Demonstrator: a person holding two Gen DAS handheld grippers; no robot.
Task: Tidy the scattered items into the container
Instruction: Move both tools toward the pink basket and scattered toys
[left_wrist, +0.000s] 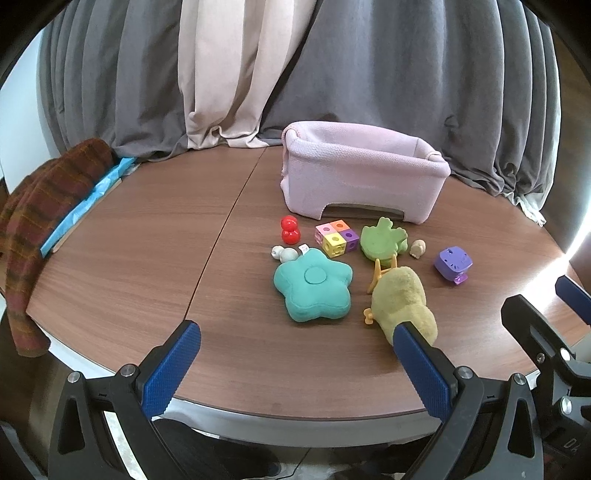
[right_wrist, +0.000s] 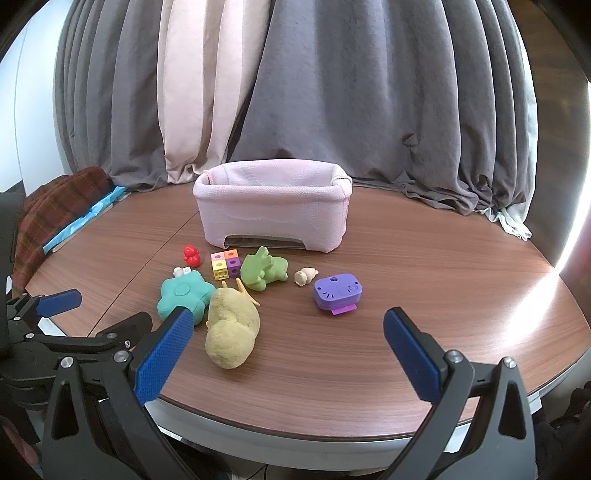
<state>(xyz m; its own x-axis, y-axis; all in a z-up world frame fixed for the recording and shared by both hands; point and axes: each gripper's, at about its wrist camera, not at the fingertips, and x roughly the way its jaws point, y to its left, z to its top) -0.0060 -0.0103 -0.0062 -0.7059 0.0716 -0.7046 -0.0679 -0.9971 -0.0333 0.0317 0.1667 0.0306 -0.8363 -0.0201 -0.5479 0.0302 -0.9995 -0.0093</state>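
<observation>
Your left gripper (left_wrist: 295, 343) hangs with its blue pads spread wide and nothing between them; your right gripper (right_wrist: 286, 332) is just as wide and equally empty. Scanning left to right in the right wrist view: the small red plastic figure (right_wrist: 192, 255) sits at ten o'clock of the cluster, the teal flower-shaped plush cushion (right_wrist: 183, 295) at nine, the yellow-green fuzzy plush toy (right_wrist: 231, 332) at six, the purple plastic box (right_wrist: 338, 291) at three. The pink fabric basket (right_wrist: 271, 210) stands at twelve, apparently empty. Its soft walls could buckle under a careless drop, and the crowded toys could scatter if your pads clip a neighbour.
</observation>
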